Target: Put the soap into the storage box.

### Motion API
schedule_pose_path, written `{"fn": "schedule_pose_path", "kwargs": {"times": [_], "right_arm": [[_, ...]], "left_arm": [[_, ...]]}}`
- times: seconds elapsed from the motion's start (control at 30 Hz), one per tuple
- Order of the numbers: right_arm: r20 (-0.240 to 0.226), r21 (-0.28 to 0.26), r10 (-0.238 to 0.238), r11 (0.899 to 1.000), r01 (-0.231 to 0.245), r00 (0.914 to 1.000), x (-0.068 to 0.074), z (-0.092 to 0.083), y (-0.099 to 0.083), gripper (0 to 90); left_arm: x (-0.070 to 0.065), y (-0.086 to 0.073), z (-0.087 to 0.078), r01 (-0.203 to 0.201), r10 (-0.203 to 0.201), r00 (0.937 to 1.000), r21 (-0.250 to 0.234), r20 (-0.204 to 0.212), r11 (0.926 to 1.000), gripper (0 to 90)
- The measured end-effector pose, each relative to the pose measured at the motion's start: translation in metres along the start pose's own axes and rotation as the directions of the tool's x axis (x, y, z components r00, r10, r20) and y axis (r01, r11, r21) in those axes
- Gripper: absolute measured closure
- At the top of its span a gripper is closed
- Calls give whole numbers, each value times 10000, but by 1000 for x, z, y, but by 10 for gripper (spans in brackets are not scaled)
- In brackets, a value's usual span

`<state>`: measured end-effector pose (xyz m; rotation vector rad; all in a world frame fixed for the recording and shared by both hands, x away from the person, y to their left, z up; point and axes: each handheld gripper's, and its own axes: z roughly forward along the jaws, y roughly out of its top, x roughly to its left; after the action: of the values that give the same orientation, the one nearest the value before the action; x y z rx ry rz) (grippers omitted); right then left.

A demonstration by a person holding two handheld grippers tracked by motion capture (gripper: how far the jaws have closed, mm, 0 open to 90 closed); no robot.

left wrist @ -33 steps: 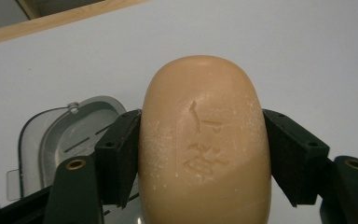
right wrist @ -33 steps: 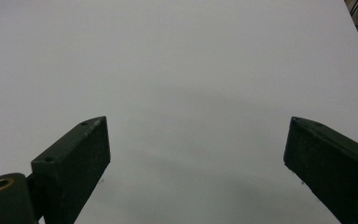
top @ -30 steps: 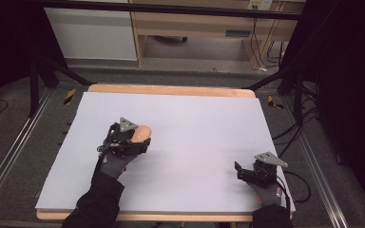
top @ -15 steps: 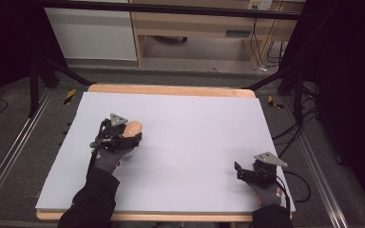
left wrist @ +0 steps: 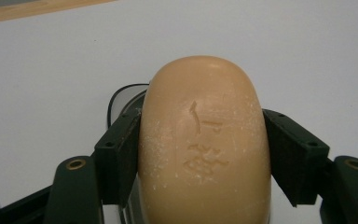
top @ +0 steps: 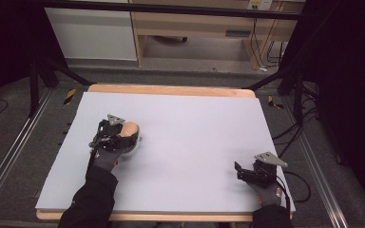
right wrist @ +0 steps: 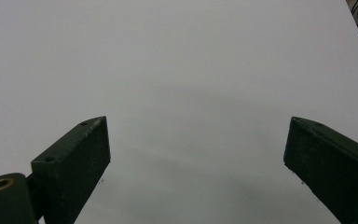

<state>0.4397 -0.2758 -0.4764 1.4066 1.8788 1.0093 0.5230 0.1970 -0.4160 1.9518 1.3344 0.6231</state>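
Observation:
A tan oval bar of soap (left wrist: 205, 140) with stamped marks on its top sits between the jaws of my left gripper (left wrist: 201, 122), which is shut on its two long sides. In the high view the soap (top: 131, 128) and the left gripper (top: 126, 137) are at the left middle of the white sheet. Under the soap, a pale rounded dish-like thing (left wrist: 121, 99) peeks out, mostly hidden. My right gripper (top: 240, 170) rests near the front right of the sheet. Its jaws stand wide apart over bare sheet (right wrist: 196, 126), holding nothing.
The white sheet (top: 195, 128) covers a wooden table (top: 171, 89). Dark floor, metal rails and cables surround it. A cabinet and a shelf (top: 195, 28) stand beyond the far edge.
My left gripper, with the soap in it, has shifted a little to the left and away over the sheet. The right gripper has stayed put.

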Motion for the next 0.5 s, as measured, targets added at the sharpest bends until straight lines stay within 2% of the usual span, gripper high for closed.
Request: {"fn": "schedule_pose_path", "kwargs": {"times": [0.5], "right_arm": [[-4,43,-1,10000,1,10000,0,0,0,72]], "left_arm": [[1,-6,8,51,-49,10000,207,-65,9998,319]]}}
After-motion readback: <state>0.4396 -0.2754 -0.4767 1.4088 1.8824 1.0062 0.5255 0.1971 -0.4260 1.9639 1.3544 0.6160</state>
